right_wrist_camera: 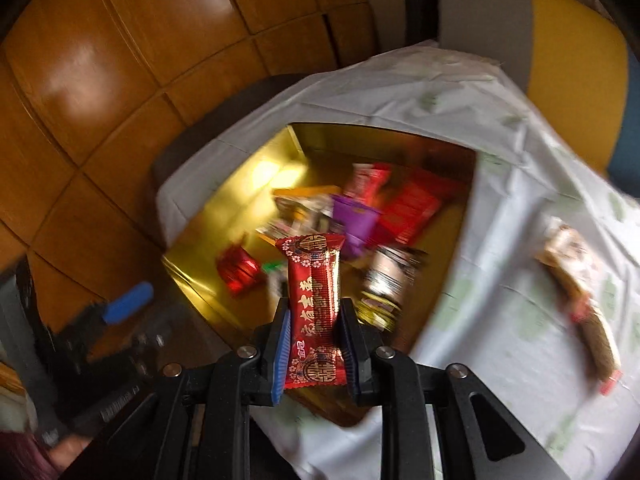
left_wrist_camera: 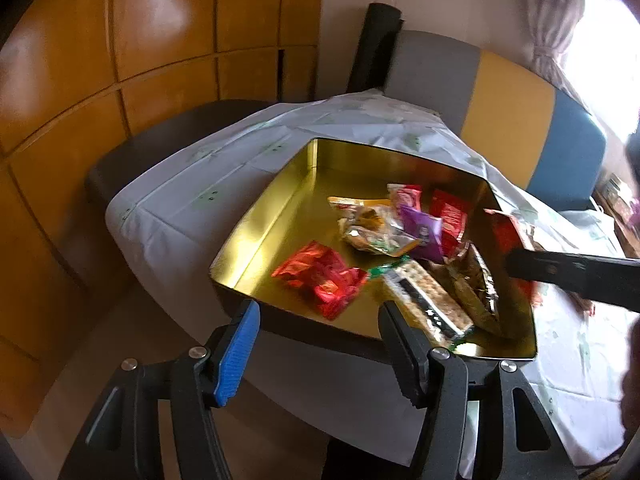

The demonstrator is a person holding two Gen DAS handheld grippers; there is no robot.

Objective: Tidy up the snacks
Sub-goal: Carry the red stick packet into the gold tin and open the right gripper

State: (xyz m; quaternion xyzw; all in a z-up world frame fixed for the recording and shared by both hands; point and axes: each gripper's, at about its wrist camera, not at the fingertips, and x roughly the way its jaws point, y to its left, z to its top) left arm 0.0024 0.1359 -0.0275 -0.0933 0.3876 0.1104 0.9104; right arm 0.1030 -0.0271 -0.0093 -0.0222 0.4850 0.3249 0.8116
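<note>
The right gripper is clamping a red candy bar above the gold tin's near edge, while the left gripper is hovering with jaws apart.

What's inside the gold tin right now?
The tin holds loose snacks: a red foil pack, a cracker pack, a purple pack and red packs. They overlap, so anything under the pile is hidden.

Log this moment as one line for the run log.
right gripper: shut on red candy bar | left gripper: open | gold tin: holds snacks
</note>
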